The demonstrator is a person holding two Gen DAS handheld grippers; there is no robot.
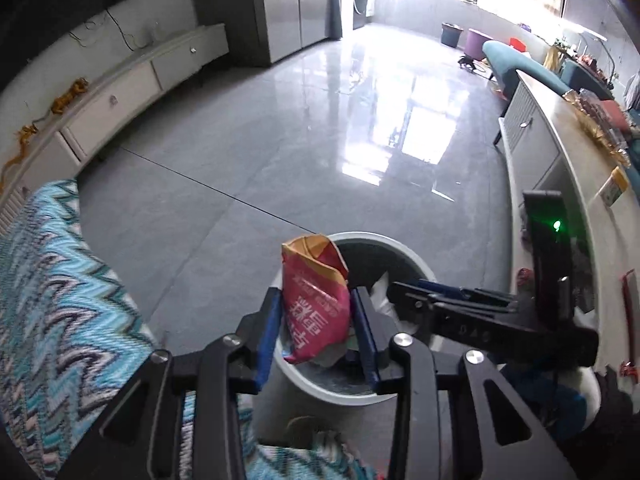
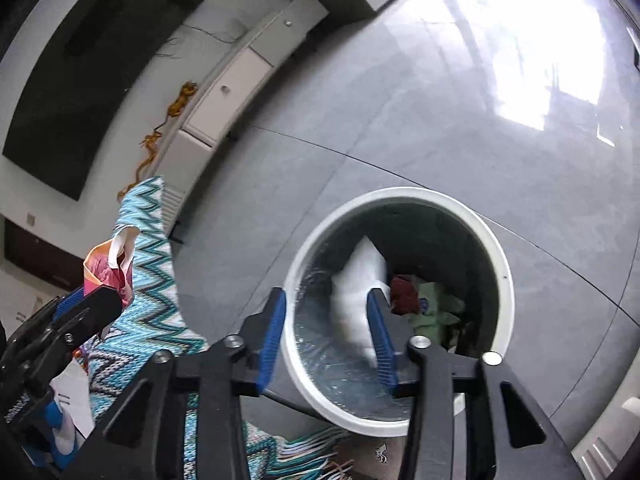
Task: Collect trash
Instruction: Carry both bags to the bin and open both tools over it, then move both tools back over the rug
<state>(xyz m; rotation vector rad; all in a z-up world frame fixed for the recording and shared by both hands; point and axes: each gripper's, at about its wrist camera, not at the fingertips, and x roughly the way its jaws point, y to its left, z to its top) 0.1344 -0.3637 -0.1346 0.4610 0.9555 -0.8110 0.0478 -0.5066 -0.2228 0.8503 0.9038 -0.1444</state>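
My left gripper is shut on a red and orange snack wrapper and holds it above the near rim of a round white trash bin on the floor. The wrapper also shows in the right wrist view, held by the left gripper at the left. My right gripper is open and empty over the bin. A white crumpled piece lies or falls in the bin between my fingers, blurred. Red trash and green trash lie inside.
A teal zigzag cloth covers the surface at the left, and shows in the right wrist view. A white low cabinet lines the far wall. A white counter runs along the right. Glossy grey floor spreads beyond the bin.
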